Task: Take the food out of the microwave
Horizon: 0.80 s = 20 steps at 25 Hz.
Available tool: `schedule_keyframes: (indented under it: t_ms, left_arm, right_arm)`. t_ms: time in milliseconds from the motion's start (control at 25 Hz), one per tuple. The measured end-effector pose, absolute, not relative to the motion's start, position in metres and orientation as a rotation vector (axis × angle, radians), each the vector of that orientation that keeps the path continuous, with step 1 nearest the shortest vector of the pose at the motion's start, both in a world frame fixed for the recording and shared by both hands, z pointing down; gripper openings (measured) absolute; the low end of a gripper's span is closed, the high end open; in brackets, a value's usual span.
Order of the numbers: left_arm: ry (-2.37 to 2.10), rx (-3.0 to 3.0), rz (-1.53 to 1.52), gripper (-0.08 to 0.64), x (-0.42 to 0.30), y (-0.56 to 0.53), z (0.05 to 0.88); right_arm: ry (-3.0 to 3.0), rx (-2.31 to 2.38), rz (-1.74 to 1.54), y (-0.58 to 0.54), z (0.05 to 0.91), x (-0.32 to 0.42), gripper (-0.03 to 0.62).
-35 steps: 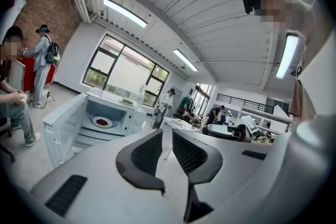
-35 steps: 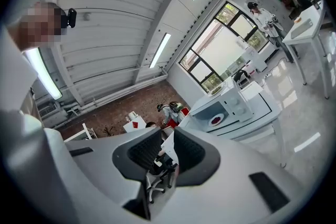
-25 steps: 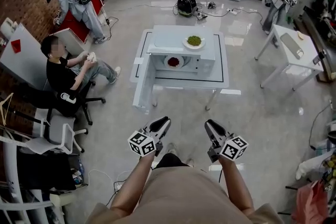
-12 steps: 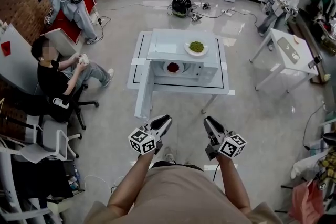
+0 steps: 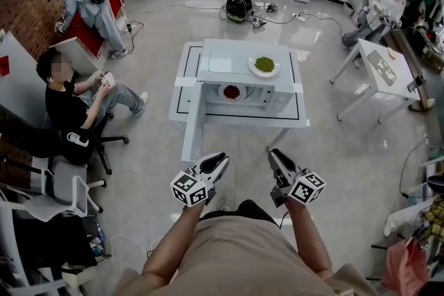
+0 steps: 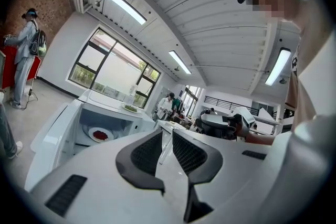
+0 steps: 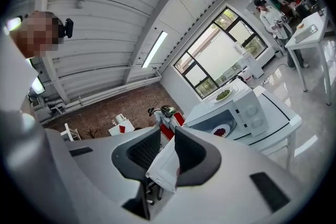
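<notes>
A white microwave (image 5: 277, 90) stands on a white table (image 5: 300, 123), its door (image 5: 192, 123) swung open to the left. Inside lies a plate of red food (image 5: 232, 91), also seen in the left gripper view (image 6: 99, 135) and the right gripper view (image 7: 222, 130). On top of the microwave rests a plate of green food (image 5: 264, 66). My left gripper (image 5: 216, 164) and right gripper (image 5: 277, 159) are held level, well short of the table. The left gripper (image 6: 167, 136) is open by a narrow gap with nothing in it. The right gripper (image 7: 167, 144) has just been opening its jaws, with nothing between them.
A person sits on an office chair (image 5: 69, 104) at the left, and another stands by a red cabinet (image 5: 87, 0). A second white table (image 5: 378, 69) with a person beside it is at the right. Open floor lies between me and the microwave table.
The table and microwave have drawn slightly nearer in the head view. Both grippers keep their spacing in front of me.
</notes>
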<state>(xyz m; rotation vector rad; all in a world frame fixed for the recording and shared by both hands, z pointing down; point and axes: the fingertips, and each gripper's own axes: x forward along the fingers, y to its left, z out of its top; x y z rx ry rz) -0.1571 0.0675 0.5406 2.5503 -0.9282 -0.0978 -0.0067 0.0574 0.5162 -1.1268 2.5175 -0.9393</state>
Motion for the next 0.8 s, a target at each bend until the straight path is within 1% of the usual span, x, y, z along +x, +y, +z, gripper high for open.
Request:
schedule_keyframes:
  t_ms: [320, 520, 800]
  left_arm:
    - [-0.963, 2.542, -0.105, 0.051, -0.147, 0.049, 0.535]
    - [-1.005, 2.517, -0.157, 0.052, -0.134, 0.028, 0.525]
    - [-1.076, 2.485, -0.129, 0.052, -0.106, 0.001, 0.518]
  right_arm:
    - [2.561, -1.058, -0.944, 0.031, 0.508, -0.007, 0.071]
    - [2.592, -0.986, -0.997, 0.008, 0.509, 0.0, 0.071]
    - [2.653, -0.89, -1.026, -0.022, 0.502, 0.023, 0.071]
